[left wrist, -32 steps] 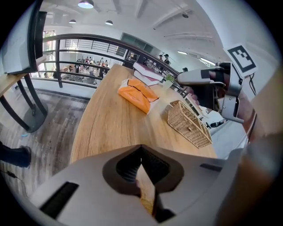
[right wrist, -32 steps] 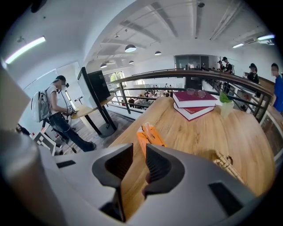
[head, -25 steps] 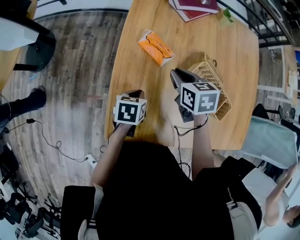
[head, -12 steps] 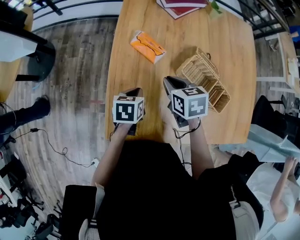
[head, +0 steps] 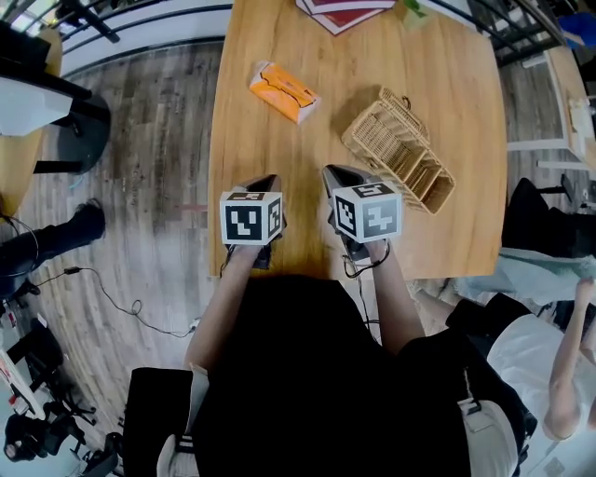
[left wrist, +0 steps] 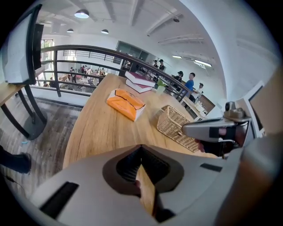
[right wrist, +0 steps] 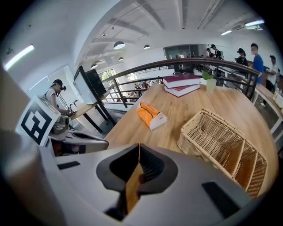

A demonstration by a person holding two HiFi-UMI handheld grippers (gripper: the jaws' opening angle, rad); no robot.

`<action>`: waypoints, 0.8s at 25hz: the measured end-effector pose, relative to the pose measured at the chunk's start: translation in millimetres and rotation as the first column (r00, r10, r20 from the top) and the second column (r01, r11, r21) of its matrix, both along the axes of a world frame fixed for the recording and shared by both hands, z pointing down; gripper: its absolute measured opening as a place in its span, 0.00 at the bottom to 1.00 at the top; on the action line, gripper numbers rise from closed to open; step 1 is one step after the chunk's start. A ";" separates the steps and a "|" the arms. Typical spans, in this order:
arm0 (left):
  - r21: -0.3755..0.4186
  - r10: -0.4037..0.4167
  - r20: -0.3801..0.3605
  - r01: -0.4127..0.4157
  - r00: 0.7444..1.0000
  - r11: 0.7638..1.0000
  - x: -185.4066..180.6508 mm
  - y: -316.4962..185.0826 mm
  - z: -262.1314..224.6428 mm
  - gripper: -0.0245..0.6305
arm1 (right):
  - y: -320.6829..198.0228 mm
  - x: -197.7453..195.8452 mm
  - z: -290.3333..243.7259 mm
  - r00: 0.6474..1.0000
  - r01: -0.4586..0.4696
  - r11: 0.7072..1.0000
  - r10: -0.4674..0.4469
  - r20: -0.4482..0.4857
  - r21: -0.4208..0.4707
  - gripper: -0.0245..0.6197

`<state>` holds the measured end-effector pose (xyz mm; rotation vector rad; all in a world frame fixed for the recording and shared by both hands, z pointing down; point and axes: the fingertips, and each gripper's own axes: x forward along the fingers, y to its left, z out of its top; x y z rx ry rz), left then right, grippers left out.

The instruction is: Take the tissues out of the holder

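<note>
1. A second ago the right tool [head: 341, 177] stood over the near corner of the woven wicker basket holder [head: 399, 149], and its marker cube hid part of the rim. It has since drawn back toward the person, and the whole basket shows clear of it.
2. The left tool [head: 264, 183] has kept its place at the near left edge of the light wooden tabletop [head: 270, 140].
3. In the head view the orange-and-white tissue pack [head: 284, 91] and the basket sit higher in the picture than before, and the stack of dark red books [head: 340, 11] at the far edge is cut off more.
4. In the right gripper view the right tool's jaws are closing and now meet, pressed together with nothing between them.
5. In the left gripper view the left tool's jaws are also pressed together, pinching nothing.
6. The tissue pack lies flat on the bare tabletop, outside the basket and to its left, apart from it.
7. It lies ahead of both tools and well apart from them, roughly in line with the left tool and off to the left of the right tool.
8. The basket stands just ahead and to the right of the right tool, without touching it.
</note>
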<state>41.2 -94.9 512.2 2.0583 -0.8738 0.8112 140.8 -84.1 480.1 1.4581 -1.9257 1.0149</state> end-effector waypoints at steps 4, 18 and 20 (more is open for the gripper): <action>0.004 0.012 0.013 -0.012 1.000 1.000 0.3 7.8 1.3 0.06 | 13.9 -1.1 7.8 1.000 -0.020 0.999 0.020 0.006 -0.026 0.06; 0.007 0.038 0.020 -0.038 0.999 0.999 1.7 28.6 0.3 0.06 | 39.8 -7.7 16.4 1.000 -0.024 0.997 0.023 -0.017 -0.075 0.06; 0.005 0.041 0.023 -0.041 0.999 0.999 1.1 30.7 0.9 0.06 | 42.0 -6.8 16.5 0.999 -0.035 0.996 0.034 -0.015 -0.080 0.06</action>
